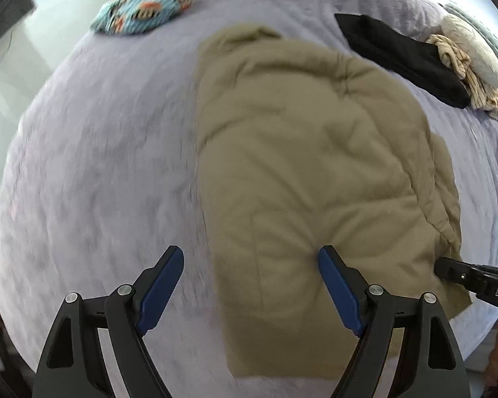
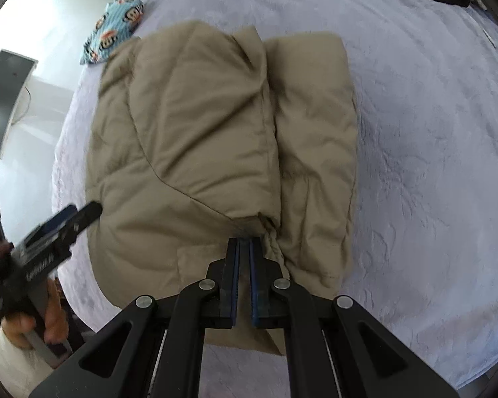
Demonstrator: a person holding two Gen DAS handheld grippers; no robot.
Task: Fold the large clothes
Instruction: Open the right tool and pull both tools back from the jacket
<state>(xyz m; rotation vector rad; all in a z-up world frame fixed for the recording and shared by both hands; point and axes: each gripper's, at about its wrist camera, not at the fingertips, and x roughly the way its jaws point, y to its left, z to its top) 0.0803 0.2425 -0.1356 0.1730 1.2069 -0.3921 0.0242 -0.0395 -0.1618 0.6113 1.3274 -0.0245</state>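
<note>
A tan padded jacket point(image 1: 308, 152) lies partly folded on the lavender bed cover point(image 1: 99, 165). It also shows in the right wrist view point(image 2: 196, 139), with one side folded over the middle. My left gripper point(image 1: 250, 258) is open and empty, hovering over the jacket's near left edge. My right gripper point(image 2: 244, 242) is shut on a gathered cuff or hem of the jacket at its near edge. The right gripper also shows at the right of the left wrist view point(image 1: 448, 267). The left gripper shows in the right wrist view point(image 2: 79, 214), beside the jacket's left edge.
A blue printed garment point(image 1: 142, 6) lies at the far left of the bed. A black garment point(image 1: 405, 56) and a beige garment point(image 1: 464, 69) lie at the far right. A dark monitor point(image 2: 3, 99) stands beyond the bed's left side. The bed edge runs close below both grippers.
</note>
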